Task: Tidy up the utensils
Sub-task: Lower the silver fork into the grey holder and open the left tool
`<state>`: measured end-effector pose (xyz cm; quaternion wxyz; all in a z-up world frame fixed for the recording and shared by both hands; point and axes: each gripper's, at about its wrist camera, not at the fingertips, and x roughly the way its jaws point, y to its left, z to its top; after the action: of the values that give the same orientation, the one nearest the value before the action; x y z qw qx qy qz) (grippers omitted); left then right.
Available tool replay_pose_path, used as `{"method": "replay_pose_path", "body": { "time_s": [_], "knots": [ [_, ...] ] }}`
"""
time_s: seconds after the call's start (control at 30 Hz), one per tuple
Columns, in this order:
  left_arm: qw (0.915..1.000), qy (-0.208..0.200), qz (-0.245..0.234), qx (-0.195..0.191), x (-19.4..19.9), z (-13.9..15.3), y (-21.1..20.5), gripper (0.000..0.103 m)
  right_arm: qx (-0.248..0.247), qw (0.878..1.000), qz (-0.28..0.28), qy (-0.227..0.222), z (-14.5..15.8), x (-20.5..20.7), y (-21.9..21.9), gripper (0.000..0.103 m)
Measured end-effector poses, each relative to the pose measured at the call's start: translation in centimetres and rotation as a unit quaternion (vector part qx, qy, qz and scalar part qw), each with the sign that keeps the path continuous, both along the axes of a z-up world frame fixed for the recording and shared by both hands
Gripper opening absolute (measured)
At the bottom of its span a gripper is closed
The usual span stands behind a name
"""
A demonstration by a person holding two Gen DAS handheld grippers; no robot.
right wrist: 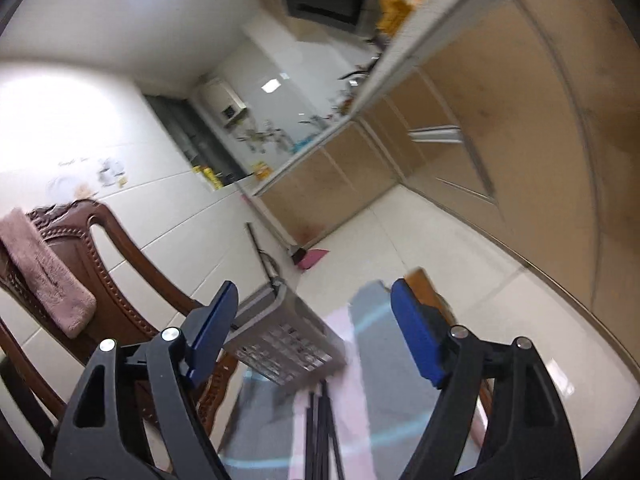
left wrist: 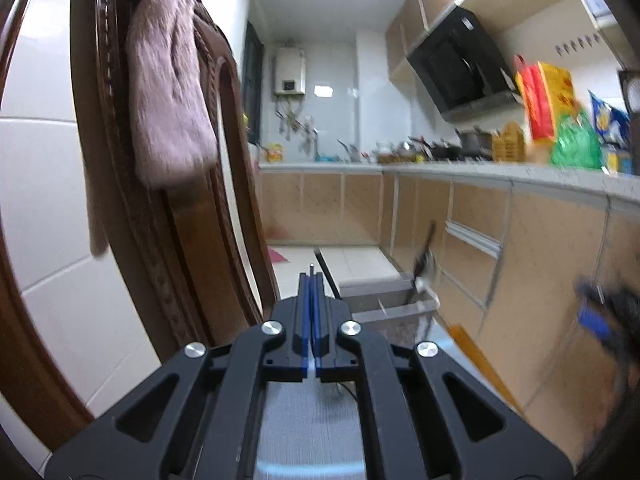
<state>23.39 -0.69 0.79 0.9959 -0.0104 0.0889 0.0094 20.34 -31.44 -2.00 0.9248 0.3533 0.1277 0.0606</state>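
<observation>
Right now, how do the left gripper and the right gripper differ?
The left gripper has its jaws pressed shut on a thin dark rod poking past the tips; the right gripper has its jaws spread wide with nothing between them. The left wrist view sits level with the kitchen, the right wrist view is strongly tilted. Both have black bodies and blue pads.

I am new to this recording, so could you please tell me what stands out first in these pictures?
The left gripper fills the foreground of its view, shut on a thin dark stick. The right gripper stands open above a grey slotted basket on the table. A carved wooden chair draped with a pink fluffy cloth sits at left, with kitchen cabinets at right.
</observation>
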Motion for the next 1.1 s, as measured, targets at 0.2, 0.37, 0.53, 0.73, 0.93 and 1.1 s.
{"method": "replay_pose_path", "body": {
  "time_s": [0.2, 0.37, 0.53, 0.73, 0.93, 1.1],
  "knots": [
    [0.9964, -0.045, 0.059, 0.040, 5.6, 4.5, -2.3, 0.002, -0.009, 1.000, 0.002, 0.011, -0.6, 0.9, -0.8, 0.077],
    [0.9928, -0.046, 0.100, 0.045, 11.9, 5.4, -3.3, 0.002, 0.016, 1.000, 0.013, 0.022, -1.3, 1.8, -1.4, 0.077],
    [0.9893, -0.013, 0.130, 0.065, 18.0, 2.6, -4.4, 0.002, 0.021, 0.999, 0.023, 0.016, -1.2, 1.9, -1.4, 0.077],
    [0.9877, 0.017, 0.126, 0.091, 20.7, -2.5, -6.2, 0.002, 0.039, 0.999, 0.029, 0.025, -1.5, 2.5, -2.4, 0.077],
    [0.9879, 0.052, 0.099, 0.107, 21.2, -5.8, -8.0, 0.010, 0.040, 0.998, 0.037, 0.033, -1.6, 3.0, -2.3, 0.077],
    [0.9895, 0.052, 0.084, 0.106, 18.9, -6.2, -8.4, 0.058, 0.026, 0.998, 0.044, 0.041, -1.5, 3.2, -1.5, 0.077]
  ]
}}
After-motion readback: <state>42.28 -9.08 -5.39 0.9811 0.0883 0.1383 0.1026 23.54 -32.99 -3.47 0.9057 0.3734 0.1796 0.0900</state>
